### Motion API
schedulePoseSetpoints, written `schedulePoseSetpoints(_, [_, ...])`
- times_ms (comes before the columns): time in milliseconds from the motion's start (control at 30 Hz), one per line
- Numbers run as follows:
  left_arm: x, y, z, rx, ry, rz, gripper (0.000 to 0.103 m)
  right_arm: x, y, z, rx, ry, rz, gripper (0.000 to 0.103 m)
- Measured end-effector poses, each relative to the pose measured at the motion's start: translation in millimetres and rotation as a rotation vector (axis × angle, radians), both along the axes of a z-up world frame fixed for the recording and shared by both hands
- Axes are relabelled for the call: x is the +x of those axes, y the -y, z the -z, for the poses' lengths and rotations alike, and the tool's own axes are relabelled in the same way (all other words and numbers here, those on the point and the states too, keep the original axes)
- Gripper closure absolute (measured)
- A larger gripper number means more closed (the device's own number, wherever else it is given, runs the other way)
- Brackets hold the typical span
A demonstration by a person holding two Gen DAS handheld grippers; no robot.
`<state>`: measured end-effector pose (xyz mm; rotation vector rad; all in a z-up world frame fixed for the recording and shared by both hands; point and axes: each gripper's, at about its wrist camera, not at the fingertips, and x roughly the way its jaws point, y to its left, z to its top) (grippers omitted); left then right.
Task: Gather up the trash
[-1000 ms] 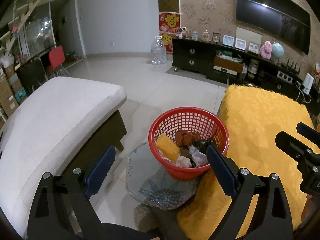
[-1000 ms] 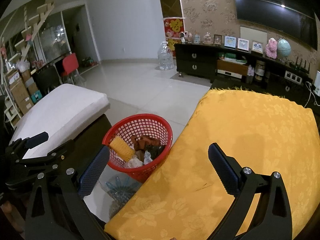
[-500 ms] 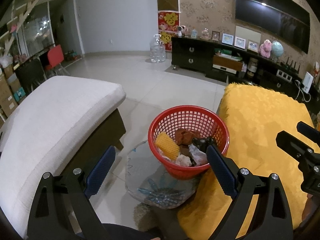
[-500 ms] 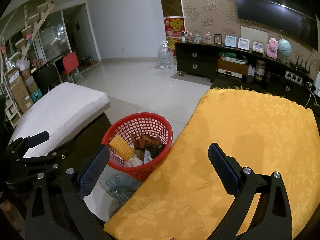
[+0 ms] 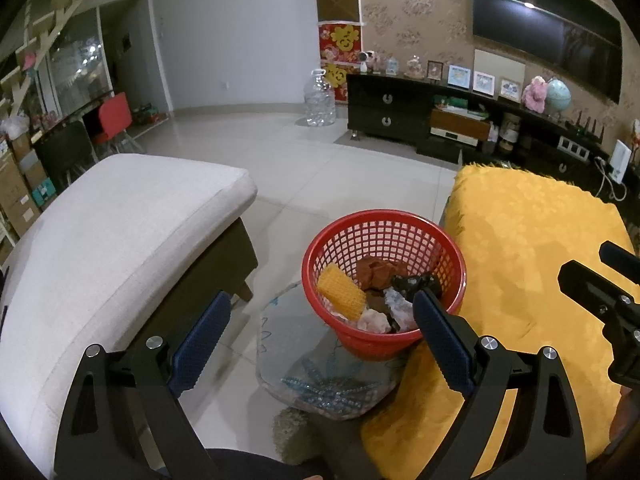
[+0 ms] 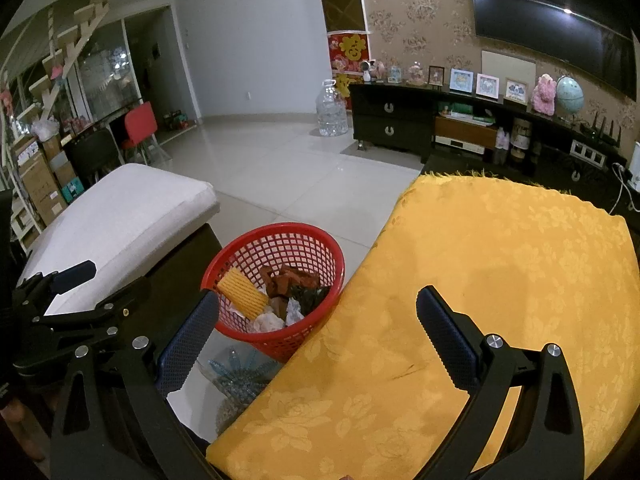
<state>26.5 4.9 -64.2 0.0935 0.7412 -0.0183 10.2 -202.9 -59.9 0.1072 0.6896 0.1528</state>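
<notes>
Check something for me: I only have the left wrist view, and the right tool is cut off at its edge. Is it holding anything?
Observer: No. In the right wrist view the right tool is open, with nothing between its fingers.
Operator: And the part of the yellow cloth I can't see?
Observer: That view shows the whole top of the yellow cloth, and I see no trash on it.
Operator: How does my own tool look from there?
Observer: The left tool shows side-on at that view's left edge, open and empty, left of the red basket.
</notes>
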Motion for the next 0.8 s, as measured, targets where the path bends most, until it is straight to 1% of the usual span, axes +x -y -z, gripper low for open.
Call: schedulePoseSetpoints(800, [1.4, -2.5, -0.9, 0.008, 0.000, -0.012, 0.014, 0.4, -1.2, -0.7, 0.000, -0.002, -0.002, 0.007])
